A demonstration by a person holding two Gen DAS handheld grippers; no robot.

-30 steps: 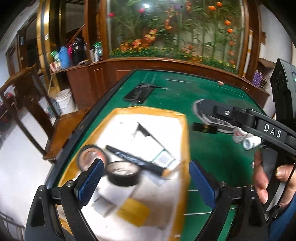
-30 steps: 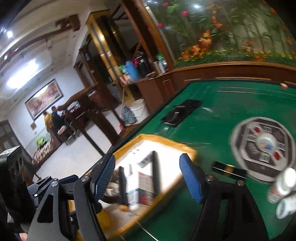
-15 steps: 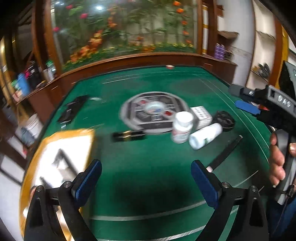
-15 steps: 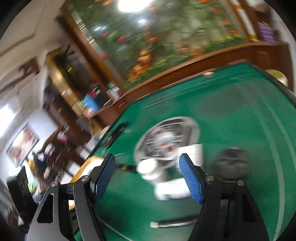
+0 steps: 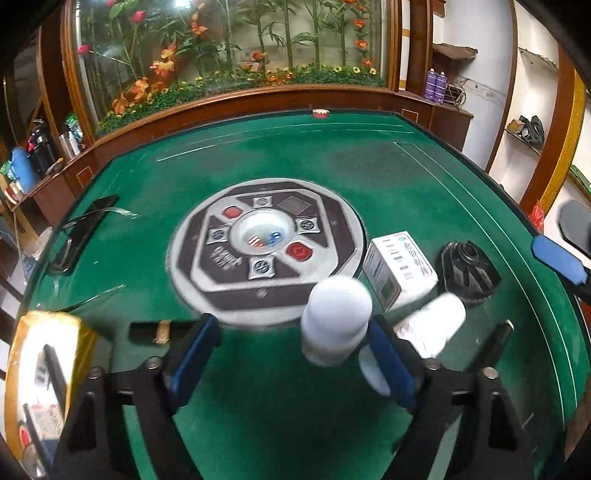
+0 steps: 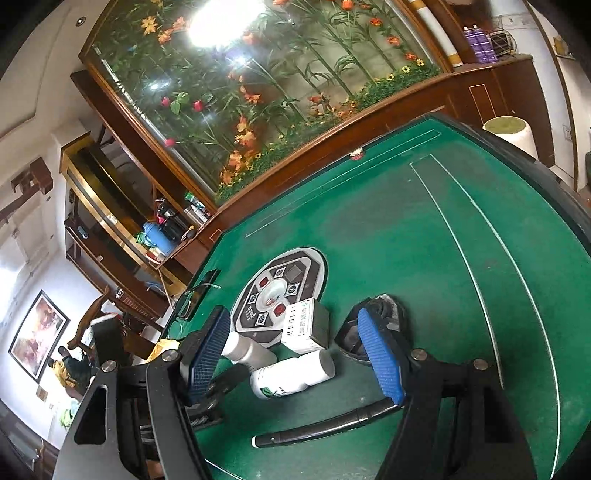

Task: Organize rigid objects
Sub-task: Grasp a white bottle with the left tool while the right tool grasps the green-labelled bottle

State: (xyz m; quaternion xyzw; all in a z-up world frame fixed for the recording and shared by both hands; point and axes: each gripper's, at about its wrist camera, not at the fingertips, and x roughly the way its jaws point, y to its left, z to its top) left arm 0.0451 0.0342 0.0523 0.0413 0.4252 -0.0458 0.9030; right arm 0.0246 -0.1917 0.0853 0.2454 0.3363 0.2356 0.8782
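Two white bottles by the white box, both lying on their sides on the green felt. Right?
Not quite. Only one white bottle lies on its side; the other white bottle stands upright, as the left wrist view shows. Both are by the white box on the green felt.

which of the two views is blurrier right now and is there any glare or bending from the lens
Left wrist view: motion blur smears the upright white bottle and the one lying beside it; the table edge bows from the fisheye lens. Right wrist view: sharper, the box and black pen are crisp, but a lamp's reflection blows out on the glass and the scene looks tilted.
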